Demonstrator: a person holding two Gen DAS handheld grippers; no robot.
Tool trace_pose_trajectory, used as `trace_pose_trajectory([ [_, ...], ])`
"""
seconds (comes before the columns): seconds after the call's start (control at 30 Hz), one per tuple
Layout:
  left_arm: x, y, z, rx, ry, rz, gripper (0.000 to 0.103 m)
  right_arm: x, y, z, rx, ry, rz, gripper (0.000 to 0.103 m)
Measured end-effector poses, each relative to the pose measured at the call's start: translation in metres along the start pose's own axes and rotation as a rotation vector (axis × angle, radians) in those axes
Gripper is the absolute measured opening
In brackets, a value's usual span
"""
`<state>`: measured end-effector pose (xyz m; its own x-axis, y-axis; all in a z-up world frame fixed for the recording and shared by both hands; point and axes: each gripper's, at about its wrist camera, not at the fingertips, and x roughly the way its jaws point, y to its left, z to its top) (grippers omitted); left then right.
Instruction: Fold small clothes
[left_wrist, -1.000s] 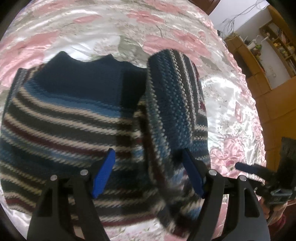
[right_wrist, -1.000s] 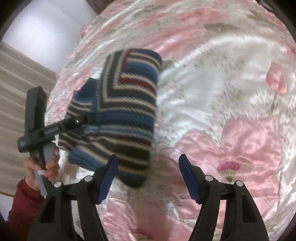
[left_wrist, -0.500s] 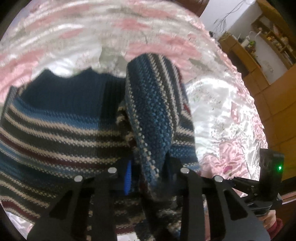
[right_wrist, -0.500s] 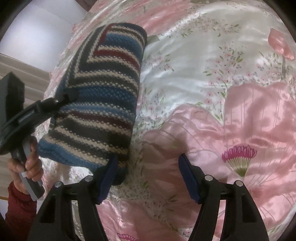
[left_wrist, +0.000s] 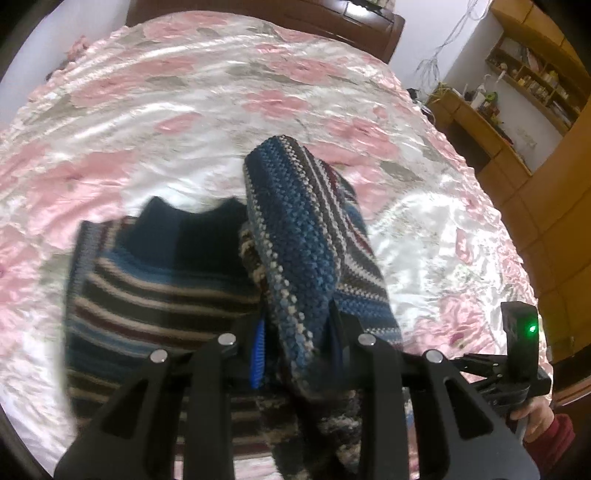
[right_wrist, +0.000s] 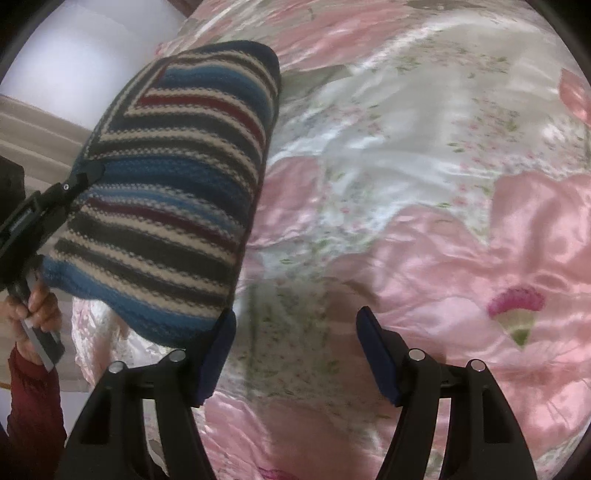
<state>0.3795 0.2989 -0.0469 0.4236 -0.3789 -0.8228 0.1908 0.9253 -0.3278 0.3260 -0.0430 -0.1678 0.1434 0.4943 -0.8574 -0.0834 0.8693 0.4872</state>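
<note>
1. The striped knit sweater (left_wrist: 162, 280) lies on a bed under a pink floral satin bedspread (left_wrist: 207, 96), with its dark navy collar at the far end. One side panel is raised off the body of the garment and stands up in a thick fold.

2. The left tongs (left_wrist: 295, 343) are pinched narrow on that raised fold, and wool fills the gap between the blue pads (left_wrist: 258, 343). In the right wrist view the same tongs show at the left edge, gripping the striped panel, with a hand in a red sleeve (right_wrist: 33, 314) on the handle.

3. The right tongs (right_wrist: 295, 354) stand wide and hold nothing. They hang over bare bedspread just beside the lifted panel's lower corner.

4. The step in hand looks like carrying this side across the middle of the sweater. To do it well, I would keep the grip tight, lift only enough for the fold to clear the lower layer, and sweep it straight across so the stripes line up.

5. The free right tongs could take the lower corner of the panel. Then both ends would travel together and the new edge would land straight.

6. Thick knit tends to bunch and spring back. Lay it down flat before letting go, and avoid dragging the slippery satin underneath.
</note>
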Motion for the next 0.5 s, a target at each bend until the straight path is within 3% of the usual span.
trace_pose_trajectory([
  [0.27, -0.043, 0.077, 0.008, -0.054, -0.039, 0.1, 0.026, 0.024, 0.029, -0.001, -0.034, 0.027, 0.031, 0.069],
  [0.5, -0.05, 0.142, -0.001, -0.15, -0.016, 0.146, 0.026, 0.036, 0.06, -0.004, -0.09, 0.048, 0.024, 0.069],
])
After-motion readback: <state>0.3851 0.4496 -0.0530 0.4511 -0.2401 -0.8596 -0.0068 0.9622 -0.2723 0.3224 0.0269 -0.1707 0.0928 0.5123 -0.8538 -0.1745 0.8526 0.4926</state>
